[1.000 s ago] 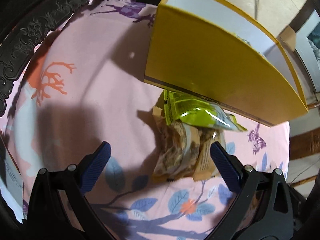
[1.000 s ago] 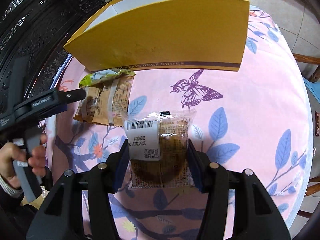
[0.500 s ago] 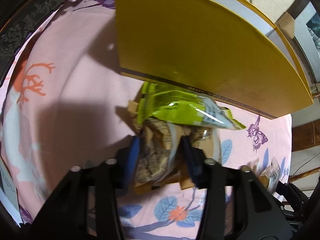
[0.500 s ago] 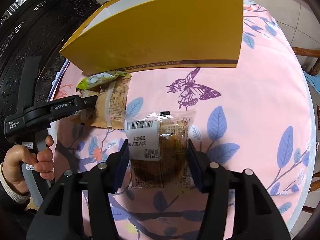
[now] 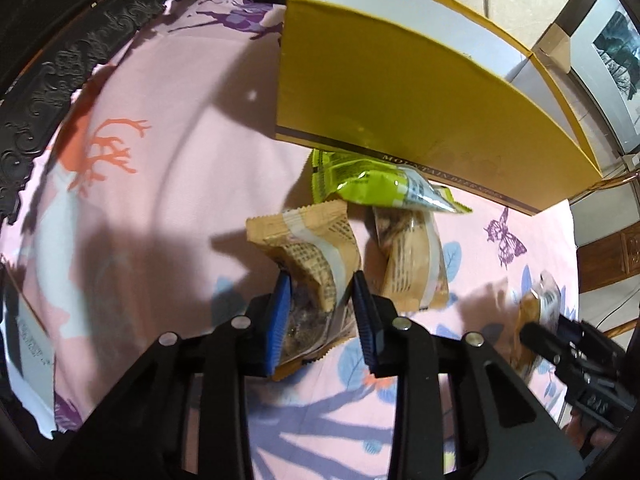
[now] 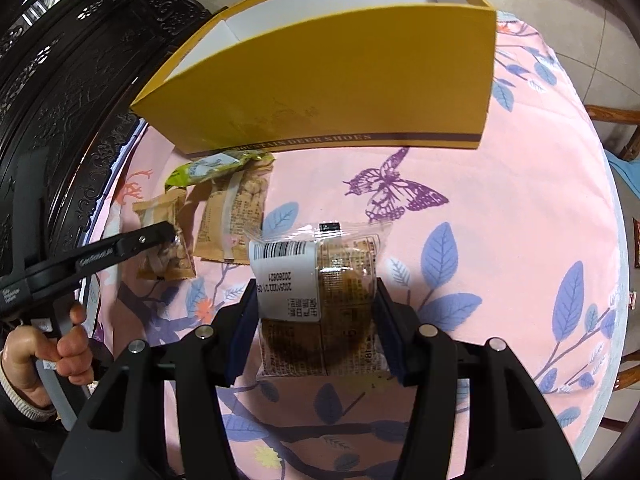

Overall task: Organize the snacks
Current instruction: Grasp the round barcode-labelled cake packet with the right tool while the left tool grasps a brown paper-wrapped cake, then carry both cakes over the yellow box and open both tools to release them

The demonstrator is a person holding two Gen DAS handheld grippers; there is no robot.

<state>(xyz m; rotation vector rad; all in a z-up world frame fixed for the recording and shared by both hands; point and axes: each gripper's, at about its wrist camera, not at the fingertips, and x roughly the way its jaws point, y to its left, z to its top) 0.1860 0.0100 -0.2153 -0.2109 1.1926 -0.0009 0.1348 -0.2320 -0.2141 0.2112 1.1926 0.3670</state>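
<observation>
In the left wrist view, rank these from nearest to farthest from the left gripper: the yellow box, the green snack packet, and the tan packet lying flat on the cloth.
From the left gripper, shut on its own tan snack:
1. Flat tan packet, just right of the fingers.
2. Green snack packet, beyond it, against the box.
3. Yellow box, at the back.

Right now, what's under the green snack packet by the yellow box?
The green snack packet overlaps the top edge of a tan snack packet lying on the tablecloth. Its far end tucks against the yellow box; anything beneath there is hidden.
</observation>
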